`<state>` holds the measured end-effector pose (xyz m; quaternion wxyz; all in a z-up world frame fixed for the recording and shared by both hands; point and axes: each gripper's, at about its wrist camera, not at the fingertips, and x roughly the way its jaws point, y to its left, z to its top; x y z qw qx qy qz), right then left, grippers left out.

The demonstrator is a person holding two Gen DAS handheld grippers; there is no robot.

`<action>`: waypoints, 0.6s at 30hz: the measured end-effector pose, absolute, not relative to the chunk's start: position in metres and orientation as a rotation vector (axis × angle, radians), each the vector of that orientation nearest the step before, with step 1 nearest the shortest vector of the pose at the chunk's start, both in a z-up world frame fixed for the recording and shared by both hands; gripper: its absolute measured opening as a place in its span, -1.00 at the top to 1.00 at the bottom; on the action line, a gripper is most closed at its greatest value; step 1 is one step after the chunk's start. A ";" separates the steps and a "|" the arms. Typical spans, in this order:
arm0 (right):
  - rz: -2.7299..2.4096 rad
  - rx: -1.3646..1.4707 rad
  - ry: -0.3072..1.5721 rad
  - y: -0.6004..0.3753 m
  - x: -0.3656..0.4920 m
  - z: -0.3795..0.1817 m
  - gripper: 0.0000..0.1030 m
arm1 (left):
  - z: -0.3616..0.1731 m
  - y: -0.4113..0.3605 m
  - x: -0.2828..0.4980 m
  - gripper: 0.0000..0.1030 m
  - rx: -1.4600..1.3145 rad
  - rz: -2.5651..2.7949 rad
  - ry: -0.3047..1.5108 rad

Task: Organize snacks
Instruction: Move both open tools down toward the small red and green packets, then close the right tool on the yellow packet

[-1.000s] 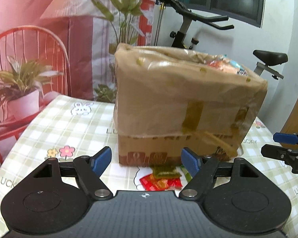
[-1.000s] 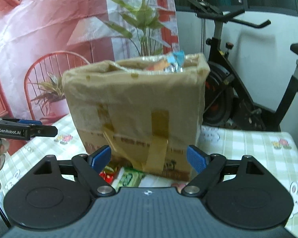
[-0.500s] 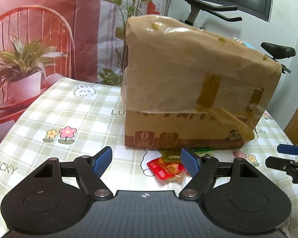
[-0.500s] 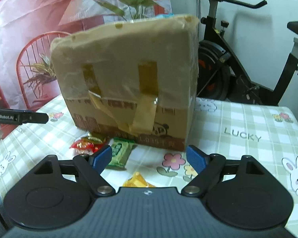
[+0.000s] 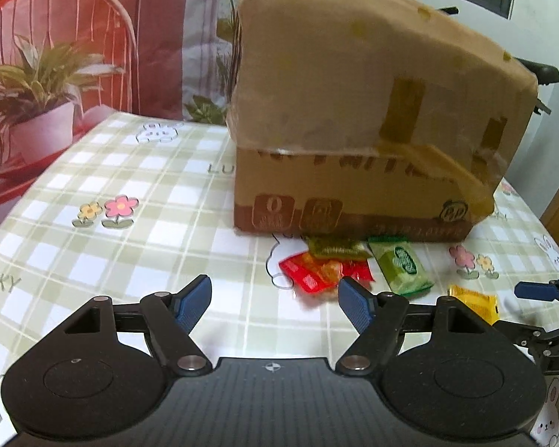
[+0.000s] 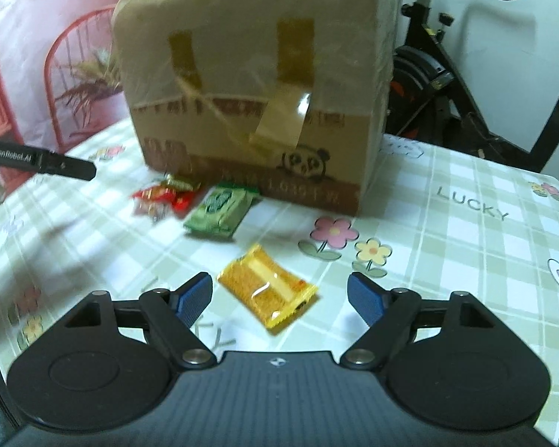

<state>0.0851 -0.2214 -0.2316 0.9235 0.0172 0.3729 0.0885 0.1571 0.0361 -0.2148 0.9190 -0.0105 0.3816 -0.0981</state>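
Both grippers are dropping toward the snacks, the box looming larger than a second ago.

Left view: I'm holding the left gripper [image 5: 275,298] wide and empty, the red packet [image 5: 318,273] just ahead beside the box [image 5: 372,130]. Right view: the right gripper [image 6: 279,300] is gaping, empty, around the yellow packet [image 6: 268,288]; a slanted pinch could squirt that slick wrapper away.

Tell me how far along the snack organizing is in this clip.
Barely started, by the look of it. Done: nothing visibly sorted; whether the cardboard box holds anything cannot be seen. In hand: nothing; the left gripper and right gripper are open and empty above the table. Left: the yellow packet, green packet, red packet and a small olive-green one lie loose before the box.
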 end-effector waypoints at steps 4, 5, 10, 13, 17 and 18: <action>0.202 -0.005 0.767 -0.217 0.090 -0.236 -0.58 | -0.221 0.032 0.158 -0.45 -0.023 -0.216 0.797; 0.208 -0.010 0.768 -0.216 0.092 -0.237 -0.59 | -0.223 0.031 0.157 -0.45 -0.022 -0.221 0.799; 0.256 -0.064 0.790 -0.209 0.107 -0.244 -0.58 | -0.228 0.028 0.159 -0.45 -0.025 -0.233 0.813; 0.258 -0.058 0.813 -0.209 0.115 -0.252 -0.46 | -0.231 0.028 0.160 -0.45 -0.030 -0.234 0.822; 0.248 -0.048 0.785 -0.209 0.112 -0.253 -0.04 | -0.236 0.028 0.164 -0.45 -0.031 -0.238 0.836; 0.246 -0.051 0.777 -0.208 0.111 -0.253 0.06 | -0.237 0.026 0.166 -0.45 -0.028 -0.240 0.839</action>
